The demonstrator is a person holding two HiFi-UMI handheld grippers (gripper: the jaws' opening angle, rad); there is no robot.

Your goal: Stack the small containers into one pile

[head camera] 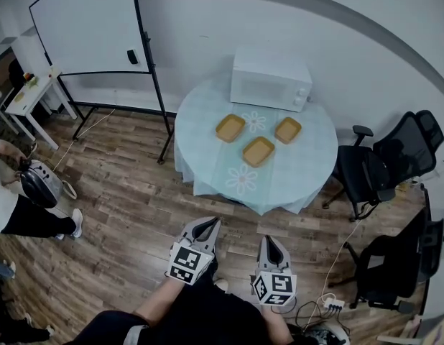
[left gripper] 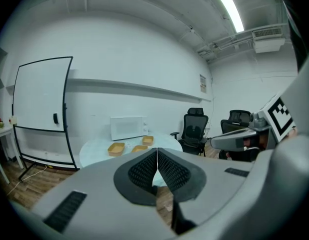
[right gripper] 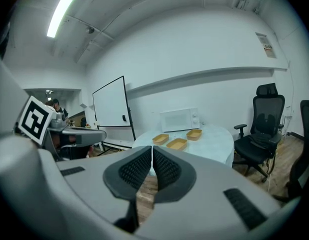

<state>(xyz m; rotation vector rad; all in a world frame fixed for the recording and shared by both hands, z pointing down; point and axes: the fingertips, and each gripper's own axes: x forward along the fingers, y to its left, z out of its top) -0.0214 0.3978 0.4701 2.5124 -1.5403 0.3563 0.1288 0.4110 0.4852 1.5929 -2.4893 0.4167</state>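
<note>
Three small tan containers lie apart on the round table [head camera: 294, 178]: one at the left [head camera: 230, 128], one nearer the front [head camera: 258, 151], one at the right [head camera: 287, 130]. In the left gripper view they show far off [left gripper: 116, 148], [left gripper: 140, 148], [left gripper: 147, 140]; in the right gripper view likewise [right gripper: 161, 138], [right gripper: 176, 144], [right gripper: 194, 134]. My left gripper [head camera: 205, 227] and right gripper [head camera: 269, 246] hang well short of the table, over the floor, both shut with nothing between the pads [left gripper: 157, 170] [right gripper: 152, 167].
A white microwave [head camera: 270, 79] stands at the table's back. A whiteboard on a stand [head camera: 89, 27] is at the left, black office chairs [head camera: 384, 164] at the right. A person [head camera: 21, 200] stands at the far left. A power strip and cables [head camera: 328, 304] lie on the wooden floor.
</note>
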